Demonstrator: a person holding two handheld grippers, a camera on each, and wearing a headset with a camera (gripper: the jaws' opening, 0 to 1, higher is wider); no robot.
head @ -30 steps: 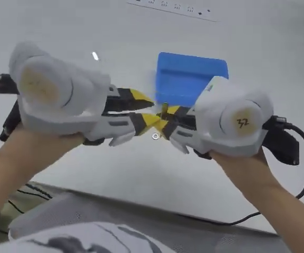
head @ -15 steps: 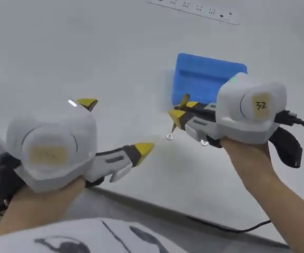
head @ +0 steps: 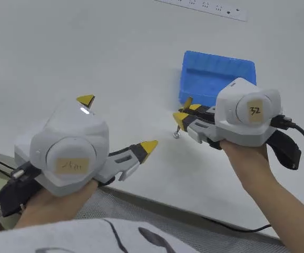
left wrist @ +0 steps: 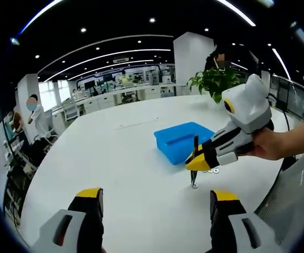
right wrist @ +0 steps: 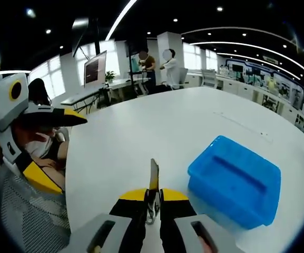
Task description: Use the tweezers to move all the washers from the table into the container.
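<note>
While the right gripper (head: 186, 114) has its jaws clamped shut on the tweezers (head: 177, 129) mid-frame in the head view, they poke out past the jaws, long axis nearly upright, point down right at a washer (head: 176, 135) on the worktop (head: 88, 52). Can't tell if it's touching tbh. Blue container (head: 217, 74) sits just up and right. Left gripper (head: 117, 123), lower left, jaws wide apart, holding nothing.
</note>
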